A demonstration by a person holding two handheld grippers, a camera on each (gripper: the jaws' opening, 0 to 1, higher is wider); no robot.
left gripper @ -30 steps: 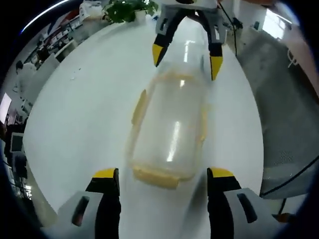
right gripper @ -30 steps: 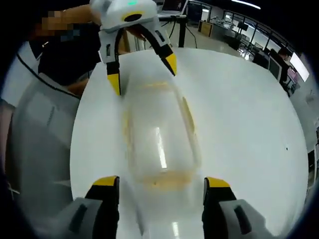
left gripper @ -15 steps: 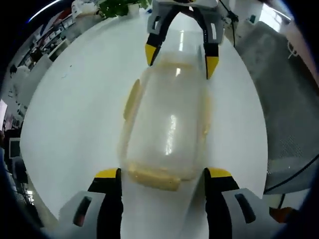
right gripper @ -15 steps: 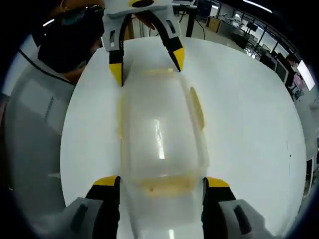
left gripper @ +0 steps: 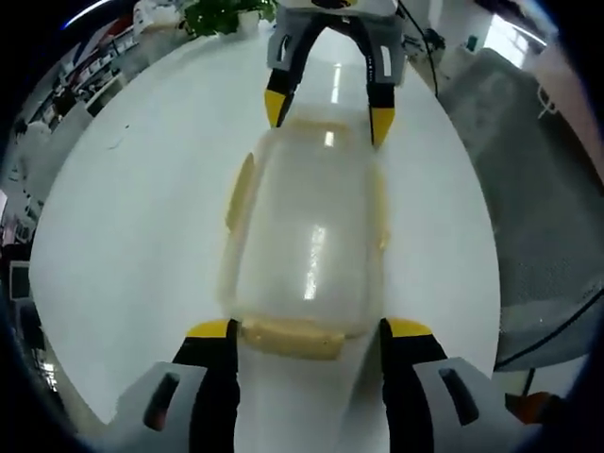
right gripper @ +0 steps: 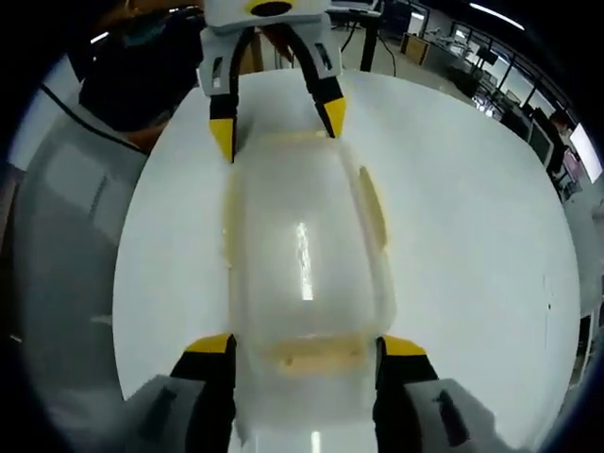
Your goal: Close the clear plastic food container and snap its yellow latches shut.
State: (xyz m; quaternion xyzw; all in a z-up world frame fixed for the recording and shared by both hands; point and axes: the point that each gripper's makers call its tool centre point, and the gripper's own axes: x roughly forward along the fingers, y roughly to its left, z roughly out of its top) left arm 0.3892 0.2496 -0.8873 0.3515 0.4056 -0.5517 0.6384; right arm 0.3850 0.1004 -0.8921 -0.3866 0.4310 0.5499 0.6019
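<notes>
Roughly, taking the container as landmark:

Table: white round table, also; the container sits on it, and glare streaks run along the tabletop past both ends.

Surroundings: a green plant stands beyond the container's far end in the left gripper view. A grey floor lies off the table edge to one side. In the right gripper view a person's dark torso is behind the far gripper, and office desks stand farther back.

In the way: nothing lies between either gripper and the container.

Container: clear plastic food container, also; long, with rounded corners, lid on top with a bright reflection down its middle.

Latches: yellow latches on its sides; end latch near the left gripper, end latch near the right gripper, side latch, side latch. Whether any is snapped down cannot be told.

Left gripper: left gripper, also; jaws spread wide, tips just beside the corners of one end of the container.

Right gripper: right gripper, also; jaws spread likewise, flanking the opposite end. Contact with the plastic cannot be told.
</notes>
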